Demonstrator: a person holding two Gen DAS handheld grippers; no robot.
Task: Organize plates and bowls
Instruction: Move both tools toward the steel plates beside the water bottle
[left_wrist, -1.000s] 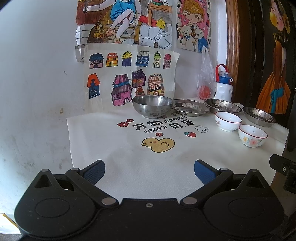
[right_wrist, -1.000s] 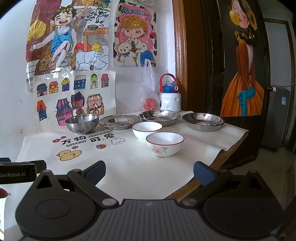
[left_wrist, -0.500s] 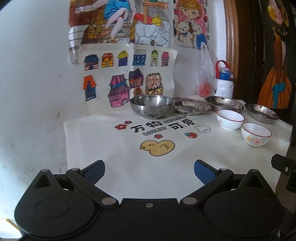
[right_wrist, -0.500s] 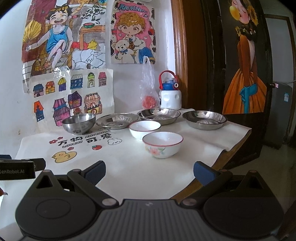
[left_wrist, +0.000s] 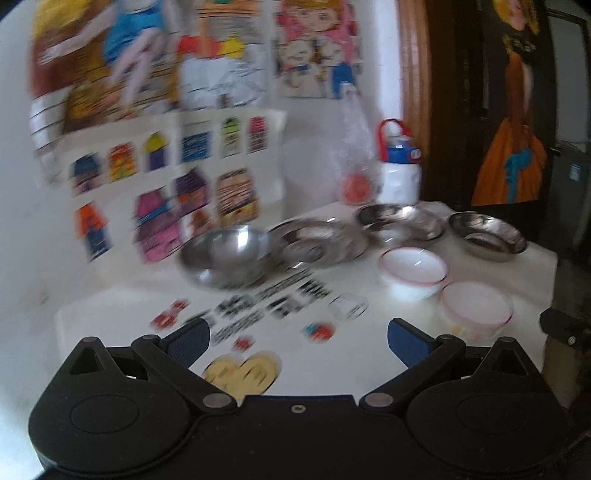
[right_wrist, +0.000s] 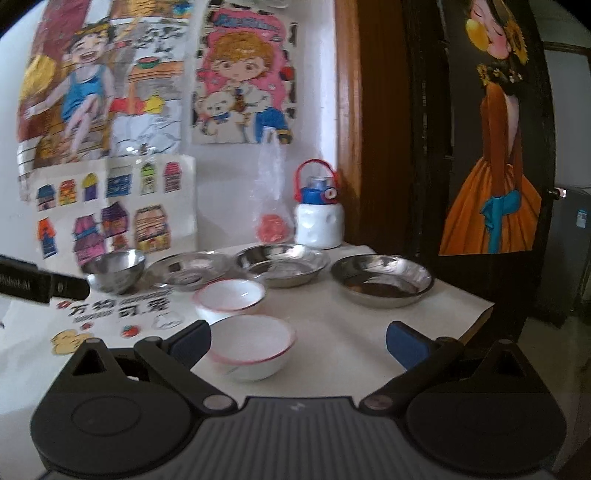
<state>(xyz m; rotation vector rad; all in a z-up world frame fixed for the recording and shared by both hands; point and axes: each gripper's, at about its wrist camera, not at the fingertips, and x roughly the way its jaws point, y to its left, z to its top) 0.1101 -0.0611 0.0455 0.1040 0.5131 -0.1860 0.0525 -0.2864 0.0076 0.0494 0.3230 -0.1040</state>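
Note:
A deep steel bowl (left_wrist: 226, 255) (right_wrist: 113, 268) stands at the back left of the white printed cloth (left_wrist: 351, 365). To its right lie three shallow steel plates (right_wrist: 190, 271) (right_wrist: 282, 263) (right_wrist: 381, 279) in a row. In front of them sit two white bowls with red rims (right_wrist: 229, 298) (right_wrist: 253, 345). My right gripper (right_wrist: 297, 341) is open, and the nearer white bowl lies just ahead of its left finger. My left gripper (left_wrist: 298, 341) is open over the cloth, with nothing between its fingers. The left wrist view is blurred.
A white bottle with a blue and red cap (right_wrist: 319, 218) and a clear bag holding something red (right_wrist: 271, 214) stand by the wall. Drawings hang on the wall. The table's right edge (right_wrist: 476, 317) drops off beside a dark door.
Both grippers have moved forward and to the right toward the dishes. The nearer white bowl now sits close to my right gripper's left finger. Nothing on the table has moved.

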